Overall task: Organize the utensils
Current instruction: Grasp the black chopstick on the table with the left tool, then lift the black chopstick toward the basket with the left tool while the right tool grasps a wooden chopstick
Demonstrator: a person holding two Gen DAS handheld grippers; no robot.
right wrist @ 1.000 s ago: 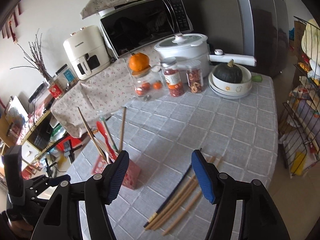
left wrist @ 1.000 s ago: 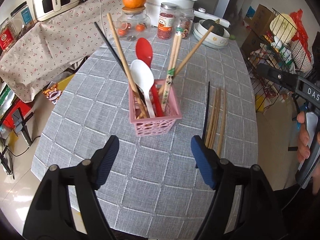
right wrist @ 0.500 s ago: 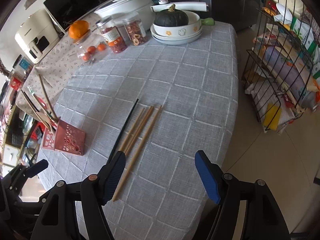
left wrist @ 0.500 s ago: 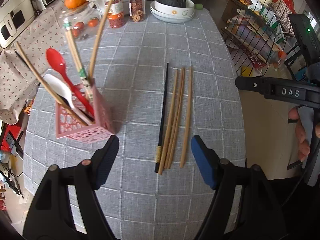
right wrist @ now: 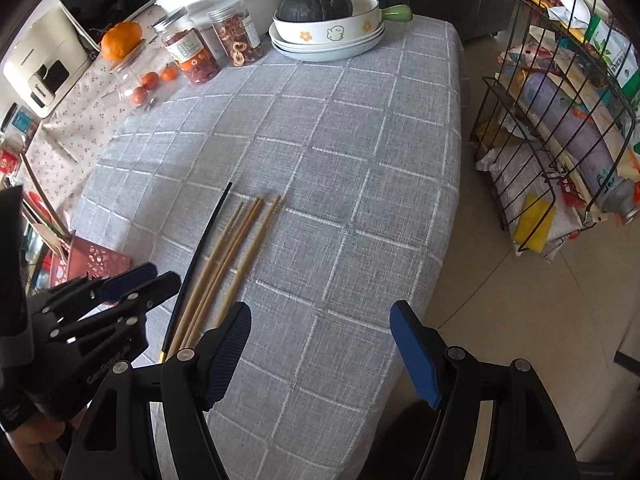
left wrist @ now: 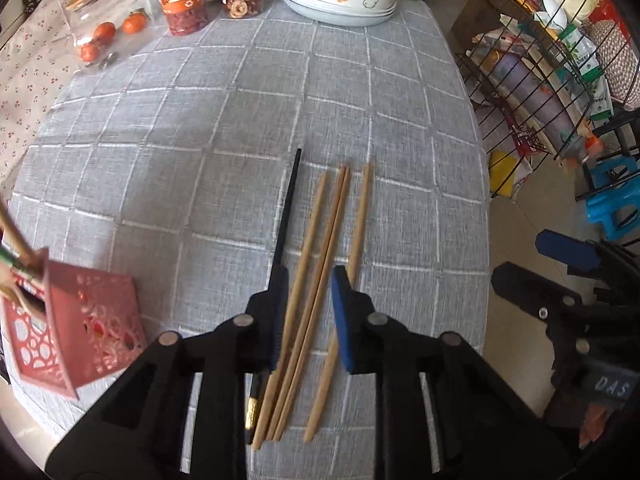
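Pink basket (left wrist: 92, 332) sits at the far left on the tabletop (left wrist: 248, 128), near its close edge, tilted in my left wrist view; utensil handles poke out of it at the frame edge, too blurred to sort.

Right of the basket lies the loose set: one black chopstick (left wrist: 285, 220), then three wooden chopsticks (left wrist: 320, 240) close together, then a single wooden chopstick (left wrist: 358, 220) slightly apart. All lie flat on the grey checked cloth, roughly parallel, tips pointing away from me.

My left gripper (left wrist: 306, 312) is down over the near half of the bundle. Its fingers (left wrist: 342, 320) are narrowed but not closed: the left one is over the black stick, the right one sits between the trio and the lone stick. Whether they are actually touching the wood, I cannot tell.

My right gripper (right wrist: 320, 352) hangs over the right near edge of the tabletop, fingers spread wide, holding nothing, just right of the sticks.

Far side: jars (right wrist: 188, 56), an orange (right wrist: 120, 40), a bowl holding a dark squash (right wrist: 314, 4). Wire rack (right wrist: 560, 120) stands on the floor to the right.
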